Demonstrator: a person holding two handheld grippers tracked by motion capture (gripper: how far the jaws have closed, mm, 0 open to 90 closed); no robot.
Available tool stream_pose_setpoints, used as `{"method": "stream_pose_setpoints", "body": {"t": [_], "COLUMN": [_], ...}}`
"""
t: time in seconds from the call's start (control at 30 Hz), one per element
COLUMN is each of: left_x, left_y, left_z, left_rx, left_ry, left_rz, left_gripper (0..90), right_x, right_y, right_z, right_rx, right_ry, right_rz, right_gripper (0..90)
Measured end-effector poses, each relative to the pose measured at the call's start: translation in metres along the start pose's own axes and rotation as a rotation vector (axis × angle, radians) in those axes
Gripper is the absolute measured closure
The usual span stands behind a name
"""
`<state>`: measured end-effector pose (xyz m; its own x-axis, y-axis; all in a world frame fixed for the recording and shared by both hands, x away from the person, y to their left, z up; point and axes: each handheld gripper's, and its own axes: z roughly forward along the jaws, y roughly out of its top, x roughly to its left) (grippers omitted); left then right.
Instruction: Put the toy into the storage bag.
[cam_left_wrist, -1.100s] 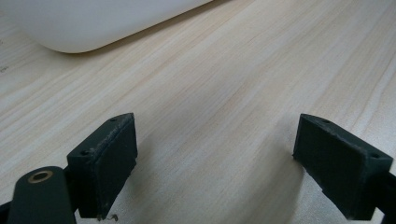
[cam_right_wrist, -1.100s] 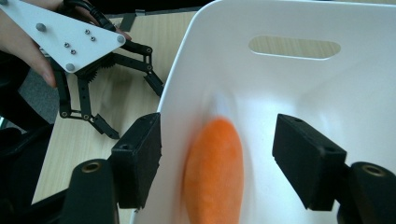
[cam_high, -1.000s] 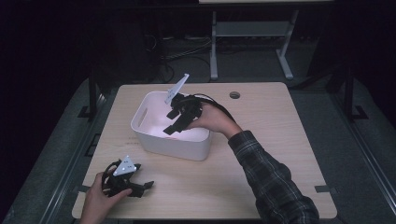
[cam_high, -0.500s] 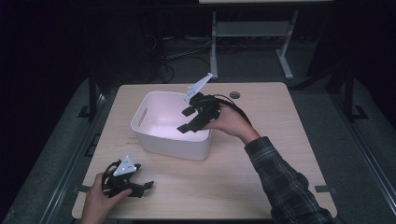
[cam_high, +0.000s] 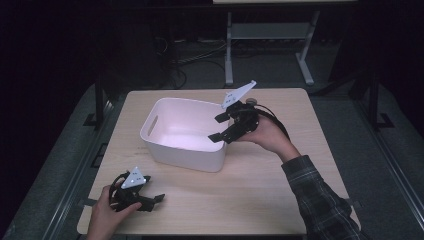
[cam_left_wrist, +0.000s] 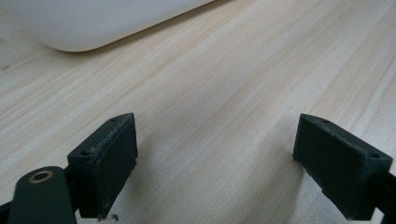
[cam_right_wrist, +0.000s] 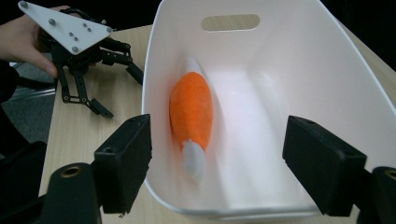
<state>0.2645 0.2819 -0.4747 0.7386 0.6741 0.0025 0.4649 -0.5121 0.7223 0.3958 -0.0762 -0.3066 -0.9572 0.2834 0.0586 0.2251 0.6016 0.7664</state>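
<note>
Both tools stand with their jaws wide apart and hold nothing. At the near left corner of the tabletop, the left tool lies low on the wood in the person's left hand, its jaws pointing to the right across the surface; its grey plate faces up. In the left gripper view its two black pads sit far from each other with bare pale wood grain between them, close over the surface, though whether they touch it cannot be told. The rounded lower edge of the bin shows at the top left of that view, well apart from the pads. Over at the far right side of the bin, the right tool is held up by the right hand, plaid sleeve behind it, jaws aimed leftward and down at the bin's right rim. In the right gripper view its pads are spread so that one hangs outside the near wall and the other over the inside, neither touching the plastic as far as can be seen. Inside the white bin, along its floor near the left wall in that view, lies an orange plush toy with white tips at both ends, lengthwise toward the handle slot.
</note>
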Motion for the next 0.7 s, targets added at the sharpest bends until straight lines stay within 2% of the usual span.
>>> {"method": "stream_pose_setpoints", "body": {"t": [0.2, 0.37, 0.47, 0.7], "left_x": [0.000, 0.000, 0.000, 0.000], "left_y": [0.000, 0.000, 0.000, 0.000], "left_z": [0.000, 0.000, 0.000, 0.000], "left_rx": [0.000, 0.001, 0.002, 0.000], "left_ry": [0.000, -0.001, -0.001, -0.001], "left_rz": [-0.001, 0.001, 0.002, 0.000], "left_gripper": [12.8, 12.8, 12.8, 12.8], "right_x": [0.001, 0.004, 0.007, 0.013], "right_y": [-0.015, -0.029, -0.040, -0.065], "right_z": [-0.012, -0.018, -0.021, -0.024], "right_rx": [-0.036, -0.030, -0.032, -0.023], "right_ry": [-0.036, -0.073, -0.110, -0.146], "right_rz": [0.039, 0.071, 0.092, 0.137], "right_gripper": [18.1, 13.8, 13.1, 2.0]}}
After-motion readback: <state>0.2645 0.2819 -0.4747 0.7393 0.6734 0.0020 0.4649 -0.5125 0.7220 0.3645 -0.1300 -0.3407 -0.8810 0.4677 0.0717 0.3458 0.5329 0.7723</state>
